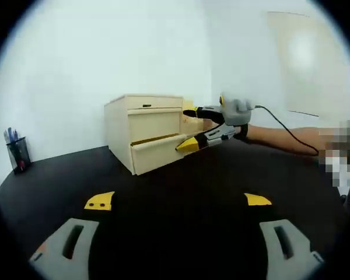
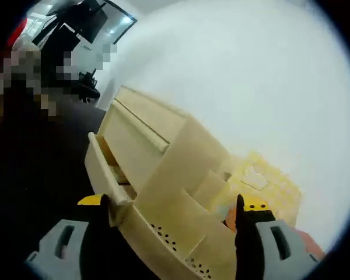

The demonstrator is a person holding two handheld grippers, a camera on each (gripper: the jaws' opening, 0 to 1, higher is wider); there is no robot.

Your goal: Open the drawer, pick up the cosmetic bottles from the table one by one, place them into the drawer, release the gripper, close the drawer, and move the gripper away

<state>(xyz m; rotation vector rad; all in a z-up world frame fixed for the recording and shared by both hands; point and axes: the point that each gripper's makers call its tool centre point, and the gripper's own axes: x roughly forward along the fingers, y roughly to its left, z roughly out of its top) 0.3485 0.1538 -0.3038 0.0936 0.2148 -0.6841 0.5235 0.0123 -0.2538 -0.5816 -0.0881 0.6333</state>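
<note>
A pale wooden drawer cabinet (image 1: 144, 119) stands on the black table (image 1: 181, 175). Its lowest drawer (image 1: 157, 153) is pulled out a little. My right gripper (image 1: 189, 129), held by a gloved hand (image 1: 236, 112), reaches in from the right with its jaws apart, one above and one below the drawer's right end. In the right gripper view the cabinet (image 2: 163, 151) is very close and tilted; the right gripper (image 2: 175, 203) straddles its near corner, and the drawer (image 2: 99, 166) sticks out at the left. My left gripper (image 1: 178, 200) hovers open over the table, well short of the cabinet.
A black pen holder (image 1: 17, 153) with pens stands at the table's far left. A pale yellow perforated piece (image 2: 262, 178) sits against the white wall behind the cabinet. A cable (image 1: 286, 129) trails from the right gripper along the person's forearm.
</note>
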